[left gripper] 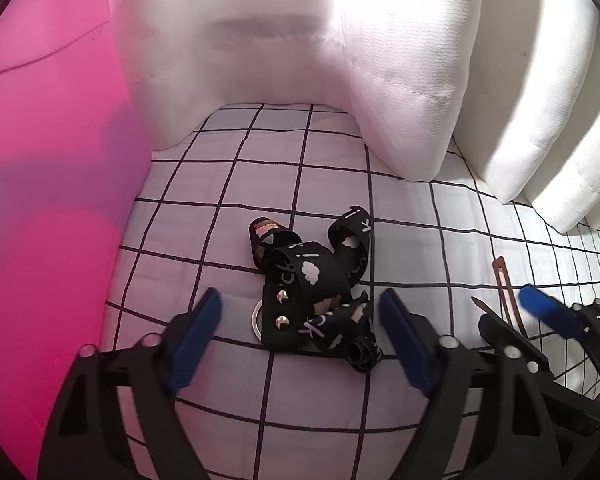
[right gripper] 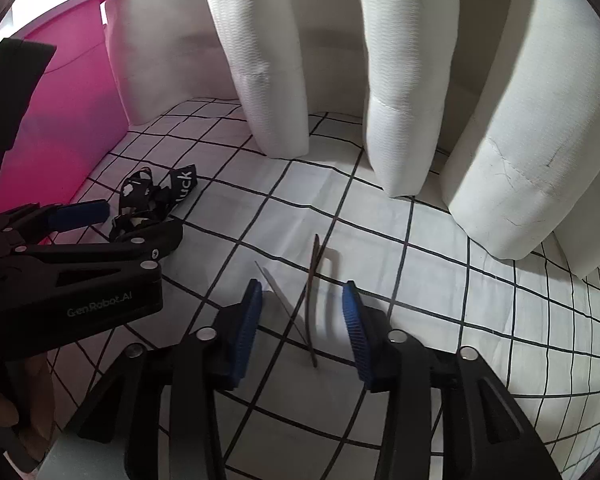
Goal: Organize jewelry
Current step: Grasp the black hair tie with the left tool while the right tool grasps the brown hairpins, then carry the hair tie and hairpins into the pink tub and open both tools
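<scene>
white curtain (right gripper: 268,60) folds, grid-check sheet (right gripper: 440,280), pink bin (left gripper: 40,160) maybe, bright backlight.

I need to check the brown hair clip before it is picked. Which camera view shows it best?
The right wrist view: the brown hair clip lies whole between the right gripper pads. The left wrist view shows only part of it, at the edge.

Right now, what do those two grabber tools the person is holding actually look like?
Both are matte black plastic tools with two long angled fingers studded with round silver rivets, each finger ending in a ribbed blue pad. The left gripper and the right gripper look alike. The left one's body bears pale lettering reading GenRobot.AI. No cables show. A bare hand grips the left one; no sleeve is visible.
</scene>
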Available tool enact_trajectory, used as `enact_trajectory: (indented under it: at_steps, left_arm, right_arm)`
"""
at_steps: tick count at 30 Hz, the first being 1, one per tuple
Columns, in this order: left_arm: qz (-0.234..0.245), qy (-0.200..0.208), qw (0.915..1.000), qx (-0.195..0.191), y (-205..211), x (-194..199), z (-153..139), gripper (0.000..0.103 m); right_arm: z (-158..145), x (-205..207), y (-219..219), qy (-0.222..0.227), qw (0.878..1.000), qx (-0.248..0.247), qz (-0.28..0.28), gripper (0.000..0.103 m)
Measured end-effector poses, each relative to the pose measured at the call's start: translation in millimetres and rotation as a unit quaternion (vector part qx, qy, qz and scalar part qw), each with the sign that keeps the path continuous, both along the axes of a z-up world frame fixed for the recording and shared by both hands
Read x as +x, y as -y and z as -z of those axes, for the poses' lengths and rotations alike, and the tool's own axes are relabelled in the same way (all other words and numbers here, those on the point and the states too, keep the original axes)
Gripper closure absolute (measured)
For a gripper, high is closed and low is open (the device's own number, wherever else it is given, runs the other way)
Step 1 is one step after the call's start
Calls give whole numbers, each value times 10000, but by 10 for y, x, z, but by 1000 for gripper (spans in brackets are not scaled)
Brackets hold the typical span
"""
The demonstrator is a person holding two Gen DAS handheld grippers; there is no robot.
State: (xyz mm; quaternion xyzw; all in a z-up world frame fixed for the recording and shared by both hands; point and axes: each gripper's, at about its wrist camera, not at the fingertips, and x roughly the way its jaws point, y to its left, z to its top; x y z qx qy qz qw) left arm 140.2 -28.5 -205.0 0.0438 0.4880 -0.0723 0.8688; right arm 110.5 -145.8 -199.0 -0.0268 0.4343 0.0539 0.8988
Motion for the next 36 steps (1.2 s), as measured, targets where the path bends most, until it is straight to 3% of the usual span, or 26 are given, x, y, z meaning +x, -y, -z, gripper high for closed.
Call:
enact_trajectory:
  at_steps: [1,4,8,16,23,36]
  left_arm:
    - [16,24,10000,-9,5,-24,-9,41]
    - [103,60,9999,-42,24,-91,-27,65]
    - [100,25,9998,-164,-32,-153,-71,72]
    - [187,81,9995,-257,-70,-407,-218,76]
    - [336,199,9977,-560,-56,-587,-566,76]
    - [637,633,9918,-914,75,-940,-1377,76]
  right_arm:
    - [-3,-6,-41,0,10000,13,-48,81]
    - [-13,2,-118,-31,10000,7,-64,87]
    - [-20,-15,-10,-125,9989,437,122,89]
    - [-131,-240,210,-86,9965,775,315,89]
    - [-343,-519,375,11,9947,942,421,89]
    - [-1099,-980,512,581,9938,868,385,89]
